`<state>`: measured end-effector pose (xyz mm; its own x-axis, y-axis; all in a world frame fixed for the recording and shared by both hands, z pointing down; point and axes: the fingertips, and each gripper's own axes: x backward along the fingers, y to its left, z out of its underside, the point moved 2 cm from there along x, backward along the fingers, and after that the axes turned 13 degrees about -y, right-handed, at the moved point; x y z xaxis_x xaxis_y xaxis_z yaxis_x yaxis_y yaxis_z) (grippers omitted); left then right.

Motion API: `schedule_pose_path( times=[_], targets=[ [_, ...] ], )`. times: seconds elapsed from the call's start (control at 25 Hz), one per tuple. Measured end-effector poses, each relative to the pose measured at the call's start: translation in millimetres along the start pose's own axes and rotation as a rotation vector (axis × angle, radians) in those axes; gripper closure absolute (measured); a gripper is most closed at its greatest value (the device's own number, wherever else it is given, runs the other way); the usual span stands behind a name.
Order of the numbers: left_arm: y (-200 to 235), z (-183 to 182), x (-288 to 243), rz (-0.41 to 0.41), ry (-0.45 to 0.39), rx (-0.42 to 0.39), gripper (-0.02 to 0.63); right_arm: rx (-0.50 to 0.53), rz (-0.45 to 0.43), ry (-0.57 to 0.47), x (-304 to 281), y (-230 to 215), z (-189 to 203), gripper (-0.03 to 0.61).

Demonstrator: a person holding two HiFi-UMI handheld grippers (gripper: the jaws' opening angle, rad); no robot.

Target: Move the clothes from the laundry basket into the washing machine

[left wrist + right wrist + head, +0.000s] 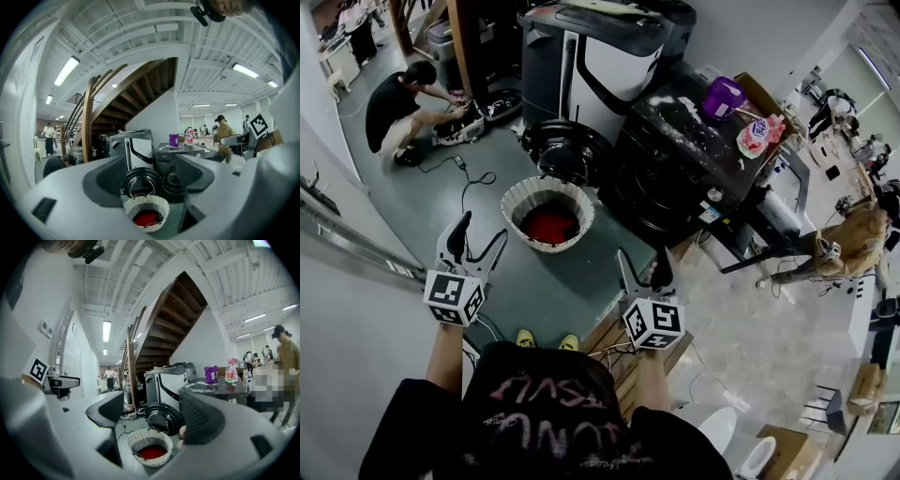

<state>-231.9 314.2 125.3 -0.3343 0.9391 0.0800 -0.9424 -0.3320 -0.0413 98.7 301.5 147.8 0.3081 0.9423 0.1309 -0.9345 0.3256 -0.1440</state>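
The dark front-loading washing machine (675, 173) stands with its round door (574, 152) swung open to the left. Behind it is a white and black appliance (600, 56). A person (398, 108) crouches on the floor, well apart. The white laundry basket (511, 208) sits just before the open door, and the red clothes (549, 226) lie at its bottom. On top of the washing machine are a purple container (722, 97) and a pink pouch (759, 134), whose print is too small to read. The left gripper (485, 230) and the right gripper (642, 258) hang near the basket, fingers apart, with nothing between them. The pink letters on the black shirt (548, 412) are upside down, and I cannot read them.
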Motion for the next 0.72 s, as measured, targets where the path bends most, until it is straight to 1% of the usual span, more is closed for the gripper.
schedule_pose_path(
  times=[0.24,0.72],
  targets=[
    [-7.7,-1.1,-8.7,0.001,0.014,-0.01,0.278,-0.013,0.005,-0.002,-1.8,-12.5,0.0,0.187],
    [-41.9,1.1,-36.2,0.01,0.022,-0.046,0.278,-0.037,-0.013,-0.006,-6.8,-53.8,8.2,0.187]
  ],
)
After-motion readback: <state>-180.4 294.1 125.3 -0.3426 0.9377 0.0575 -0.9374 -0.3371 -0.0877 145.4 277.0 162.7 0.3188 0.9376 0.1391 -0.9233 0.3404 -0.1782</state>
